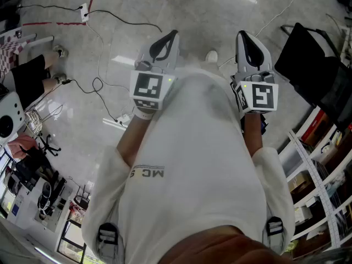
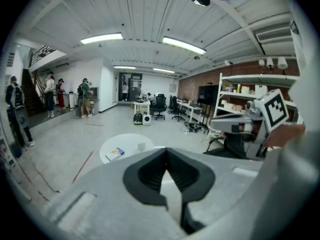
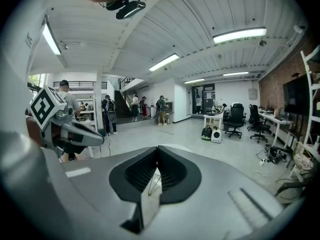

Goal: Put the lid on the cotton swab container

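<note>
Office floor is stretching away, a round white surface [image 2: 131, 145] lying well off. The left gripper [image 1: 164, 44] and right gripper [image 1: 250, 47] are pointing outward, jaws closed and empty — neither container nor lid is showing, so the whole task is waiting.

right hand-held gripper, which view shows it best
Head view: the whole right hand-held gripper from above. Left gripper view catches its side at the edge; right gripper view shows only its closed jaws.
</note>
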Demonstrator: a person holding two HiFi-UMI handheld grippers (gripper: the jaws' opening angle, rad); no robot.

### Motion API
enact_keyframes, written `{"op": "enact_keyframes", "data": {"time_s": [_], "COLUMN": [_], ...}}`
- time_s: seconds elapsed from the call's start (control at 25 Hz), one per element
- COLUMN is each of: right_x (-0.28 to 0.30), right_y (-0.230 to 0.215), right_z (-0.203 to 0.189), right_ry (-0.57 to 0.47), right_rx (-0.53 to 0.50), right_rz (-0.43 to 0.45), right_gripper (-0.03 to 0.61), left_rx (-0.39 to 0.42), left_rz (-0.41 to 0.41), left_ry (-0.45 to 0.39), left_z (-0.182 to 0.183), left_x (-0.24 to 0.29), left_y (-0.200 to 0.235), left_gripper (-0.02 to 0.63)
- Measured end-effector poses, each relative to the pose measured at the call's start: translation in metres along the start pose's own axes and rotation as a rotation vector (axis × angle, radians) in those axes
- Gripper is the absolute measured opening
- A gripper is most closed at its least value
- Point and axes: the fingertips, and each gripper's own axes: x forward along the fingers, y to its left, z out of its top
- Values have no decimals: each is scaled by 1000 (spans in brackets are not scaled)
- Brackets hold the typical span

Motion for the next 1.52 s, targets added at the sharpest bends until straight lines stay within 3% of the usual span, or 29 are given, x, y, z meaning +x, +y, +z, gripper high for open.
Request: {"op": "enact_keyframes", "data": {"time_s": [0.32, 0.6, 1.12, 1.52], "right_x": [28, 29, 73, 63], "right_y": [44, 57, 119, 107], "right_z": [20, 16, 32, 31], "right_ry": [-13, -19, -27, -35], "right_rx": [-17, 6, -23, -8], "right_rz": [-25, -67, -42, -87], "right_gripper": [2, 2, 2, 2], "left_rx": [16, 17, 21, 43], "left_rz": [-24, -53, -43, -89], "left_ry": [-30, -40, -46, -57], "left_z": [5, -3, -22, -16], "left_x": [-20, -29, -68, -61], "left_y": [47, 58, 122, 106], "left_gripper": [0, 0, 0, 0]}}
